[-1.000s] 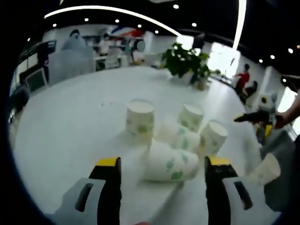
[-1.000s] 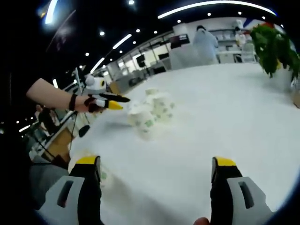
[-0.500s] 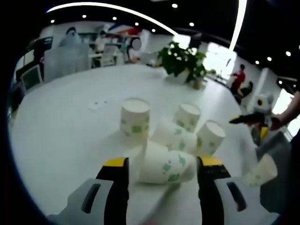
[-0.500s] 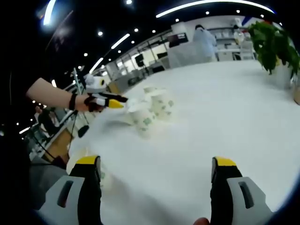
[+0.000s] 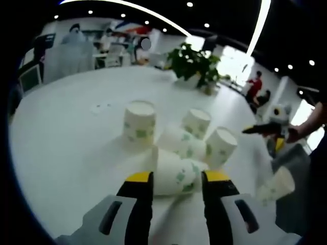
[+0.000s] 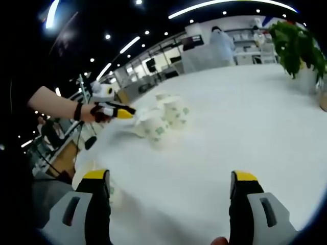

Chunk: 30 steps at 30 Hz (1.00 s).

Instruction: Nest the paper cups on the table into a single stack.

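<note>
In the left gripper view, my left gripper (image 5: 177,179) has its jaws narrowed around the tipped-over paper cup (image 5: 172,176) at lower centre, its sides just touching; more cups (image 5: 139,120) cluster above on the white table (image 5: 66,132). In the right gripper view, my right gripper (image 6: 171,181) gapes wide and empty at the bottom, the cup cluster (image 6: 161,121) sitting left of centre.

Left gripper (image 5: 177,179), jaws touching a toppled paper cup (image 5: 172,177) on white table (image 5: 66,138).
</note>
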### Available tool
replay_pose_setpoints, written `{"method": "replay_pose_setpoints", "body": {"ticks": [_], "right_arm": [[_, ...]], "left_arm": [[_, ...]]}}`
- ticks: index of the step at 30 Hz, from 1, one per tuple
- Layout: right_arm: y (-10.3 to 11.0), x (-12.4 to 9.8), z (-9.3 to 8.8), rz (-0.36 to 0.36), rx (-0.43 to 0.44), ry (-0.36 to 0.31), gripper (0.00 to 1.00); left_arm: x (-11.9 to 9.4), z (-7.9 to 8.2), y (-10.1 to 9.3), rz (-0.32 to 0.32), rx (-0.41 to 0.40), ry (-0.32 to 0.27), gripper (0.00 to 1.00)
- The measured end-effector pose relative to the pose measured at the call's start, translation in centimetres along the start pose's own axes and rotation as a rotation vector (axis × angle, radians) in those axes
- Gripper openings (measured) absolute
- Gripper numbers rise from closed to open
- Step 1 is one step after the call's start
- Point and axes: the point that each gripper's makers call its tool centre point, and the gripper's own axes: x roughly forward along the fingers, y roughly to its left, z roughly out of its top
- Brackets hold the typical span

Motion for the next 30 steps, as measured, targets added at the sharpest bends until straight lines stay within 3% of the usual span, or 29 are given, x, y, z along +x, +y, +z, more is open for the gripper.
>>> {"method": "replay_pose_setpoints", "body": {"ticks": [8, 17, 30], "right_arm": [[-0.1, -0.1, -0.2, -0.006, 0.005, 0.000, 0.96], [0.0, 0.0, -0.4, -0.008, 0.011, -0.001, 0.96], [0.2, 0.1, -0.4, -0.004, 0.012, 0.000, 0.95]], "left_arm": [[-0.1, -0.6, -0.3, -0.017, -0.010, 0.008, 0.28], [-0.2, -1.3, -1.1, -0.059, -0.034, 0.023, 0.14], [-0.7, -1.7, -1.6, -0.073, -0.076, 0.021, 0.09]]}}
